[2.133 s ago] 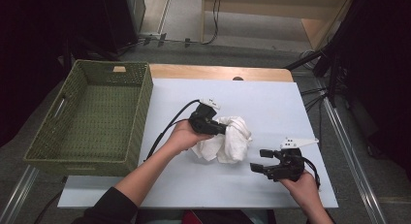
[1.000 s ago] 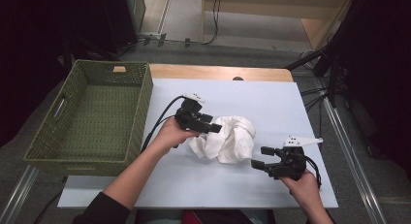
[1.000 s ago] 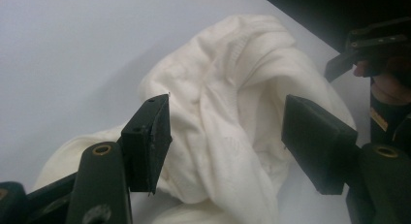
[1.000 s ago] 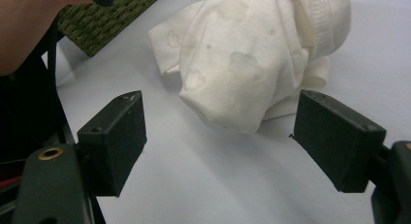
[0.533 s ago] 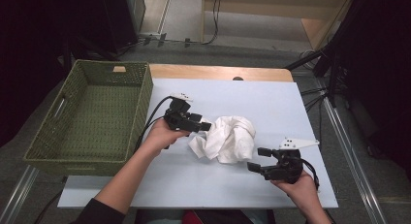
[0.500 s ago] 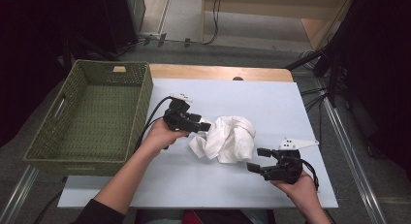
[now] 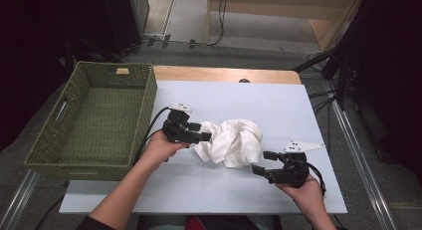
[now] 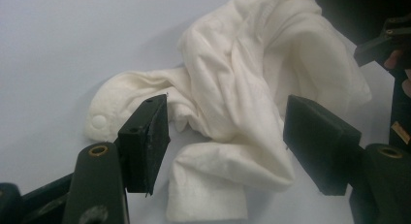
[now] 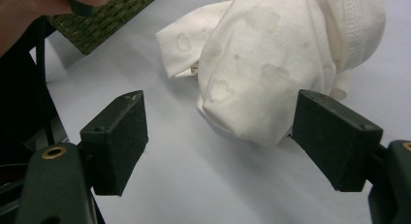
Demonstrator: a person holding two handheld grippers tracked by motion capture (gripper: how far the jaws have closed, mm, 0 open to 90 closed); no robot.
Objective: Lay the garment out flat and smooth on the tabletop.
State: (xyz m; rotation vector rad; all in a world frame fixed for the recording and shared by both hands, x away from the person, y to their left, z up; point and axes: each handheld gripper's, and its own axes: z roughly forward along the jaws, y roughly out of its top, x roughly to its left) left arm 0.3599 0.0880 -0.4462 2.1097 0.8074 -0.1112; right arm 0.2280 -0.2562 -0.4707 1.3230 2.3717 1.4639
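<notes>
1. White cloth (image 7: 231,142), crumpled in a heap on the pale blue table top (image 7: 278,103), right of the green basket (image 7: 94,118).
2. My left gripper (image 7: 204,137) at the cloth's left edge: jaws wide, a fold lying between them, unpinched.
3. My right gripper (image 7: 259,169) just right of the cloth: jaws wide, holding nothing.

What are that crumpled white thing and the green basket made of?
The white cloth looks like soft, matte cotton knit: it lies in loose folds, with a stitched hem and faint printed shapes in the right gripper view. The basket seems woven from olive fibre, perhaps grass or paper cord; its walls show a tight plaited texture with cut-out handles.
</notes>
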